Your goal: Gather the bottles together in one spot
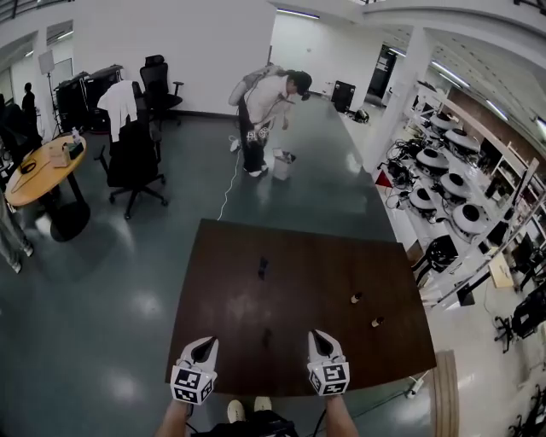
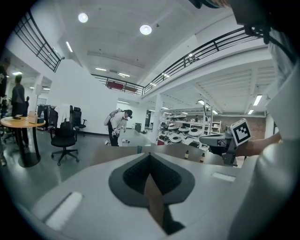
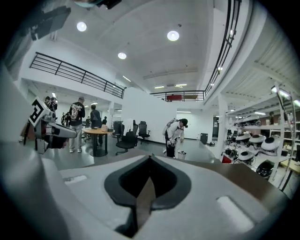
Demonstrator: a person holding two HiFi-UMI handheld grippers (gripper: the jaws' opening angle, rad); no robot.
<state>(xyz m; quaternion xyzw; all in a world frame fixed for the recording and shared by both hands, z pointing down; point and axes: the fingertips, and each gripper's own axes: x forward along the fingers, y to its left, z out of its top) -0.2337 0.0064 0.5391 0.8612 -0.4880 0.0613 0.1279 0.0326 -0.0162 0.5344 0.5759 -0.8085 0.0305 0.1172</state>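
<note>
Bottles (image 1: 263,268) (image 1: 356,299) (image 1: 376,322) stand apart on the brown table (image 1: 222,290). At its near edge the left gripper (image 1: 203,350) has its jaws closed on nothing. The dark one stands mid-table. The right gripper (image 1: 322,344) is likewise closed and empty. The two small ones stand near each other at the right.

Cool, even light fills the hall from round white ceiling lamps (image 2: 146,29) and long strip lights (image 1: 298,13) at the head view's upper centre. Pale glare patches mark the glossy grey-green floor (image 1: 102,282), while the dark brown rectangular table (image 1: 324,265) reads dim. Both gripper views bend sharply towards black corners. The grey left gripper (image 2: 150,154) and right gripper (image 3: 150,157) blur softly across the lower frame.
</note>
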